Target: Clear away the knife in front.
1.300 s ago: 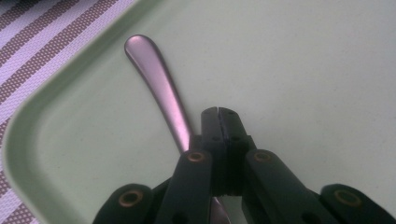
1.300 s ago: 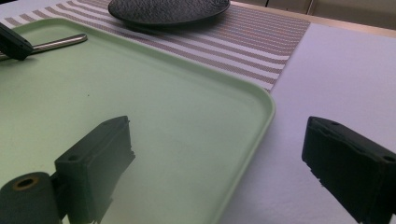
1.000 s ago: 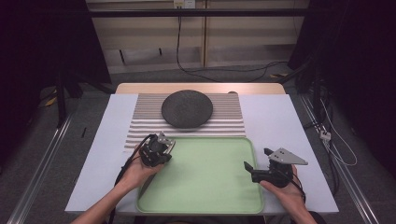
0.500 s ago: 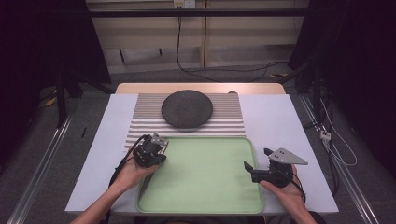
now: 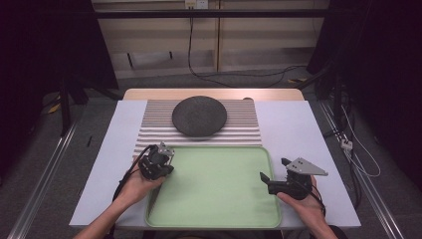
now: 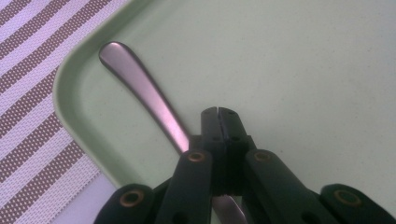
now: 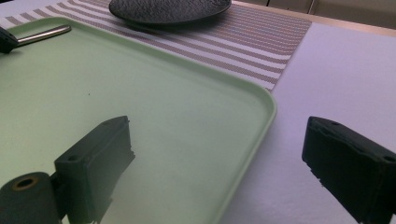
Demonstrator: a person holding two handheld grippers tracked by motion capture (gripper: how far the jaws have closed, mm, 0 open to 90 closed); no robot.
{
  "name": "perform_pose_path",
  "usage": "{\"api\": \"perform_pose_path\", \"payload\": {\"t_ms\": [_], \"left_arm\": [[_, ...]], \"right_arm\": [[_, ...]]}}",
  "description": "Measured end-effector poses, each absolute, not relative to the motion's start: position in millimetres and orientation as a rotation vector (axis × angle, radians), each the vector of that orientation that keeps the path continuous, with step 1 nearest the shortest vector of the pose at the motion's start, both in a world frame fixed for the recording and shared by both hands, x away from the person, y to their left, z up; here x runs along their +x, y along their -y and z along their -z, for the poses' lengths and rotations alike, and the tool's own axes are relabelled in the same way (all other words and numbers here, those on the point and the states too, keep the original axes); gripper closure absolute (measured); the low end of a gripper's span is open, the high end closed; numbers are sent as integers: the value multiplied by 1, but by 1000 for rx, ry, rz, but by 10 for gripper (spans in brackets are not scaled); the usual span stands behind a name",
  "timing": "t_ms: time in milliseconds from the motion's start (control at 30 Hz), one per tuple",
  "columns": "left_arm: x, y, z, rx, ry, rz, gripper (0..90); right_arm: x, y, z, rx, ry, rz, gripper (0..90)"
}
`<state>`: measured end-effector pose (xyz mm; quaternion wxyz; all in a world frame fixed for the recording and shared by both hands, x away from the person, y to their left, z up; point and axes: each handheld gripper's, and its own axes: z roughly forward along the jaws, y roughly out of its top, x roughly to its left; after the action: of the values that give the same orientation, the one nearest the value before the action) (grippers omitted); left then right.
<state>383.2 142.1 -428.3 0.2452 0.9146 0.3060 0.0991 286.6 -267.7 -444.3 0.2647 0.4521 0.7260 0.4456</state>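
A metal utensil handle (image 6: 140,88) lies in the near-left corner of the pale green tray (image 5: 219,209). My left gripper (image 6: 218,112) is shut just above it; the handle runs under the jaws, not between them. In the high view my left gripper (image 5: 164,167) sits over the tray's left rim. The right gripper view has the handle (image 7: 42,33) sticking out past the left gripper (image 7: 4,39). My right gripper (image 5: 272,170) is open over the tray's right edge, one jaw above the tray (image 7: 140,93), the other above the white table (image 7: 336,70), with nothing between them (image 7: 224,158).
A dark round plate (image 5: 199,115) rests on a striped placemat (image 5: 149,134) behind the tray. White table surface (image 5: 293,124) flanks both. Cables trail from the grippers.
My left hand and gripper have shifted slightly left, toward the tray's left rim. The right gripper has stayed in place.
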Motion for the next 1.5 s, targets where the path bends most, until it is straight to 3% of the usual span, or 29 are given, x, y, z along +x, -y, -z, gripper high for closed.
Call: {"api": "perform_pose_path", "payload": {"t_ms": [1267, 1500], "left_arm": [[368, -153, 430, 2443, -952, -358, 900], [369, -161, 433, 2376, -950, -289, 879]], "right_arm": [[286, 268, 444, 1221, -1963, -1207, 85], [286, 268, 444, 1219, -1963, -1207, 85]]}}
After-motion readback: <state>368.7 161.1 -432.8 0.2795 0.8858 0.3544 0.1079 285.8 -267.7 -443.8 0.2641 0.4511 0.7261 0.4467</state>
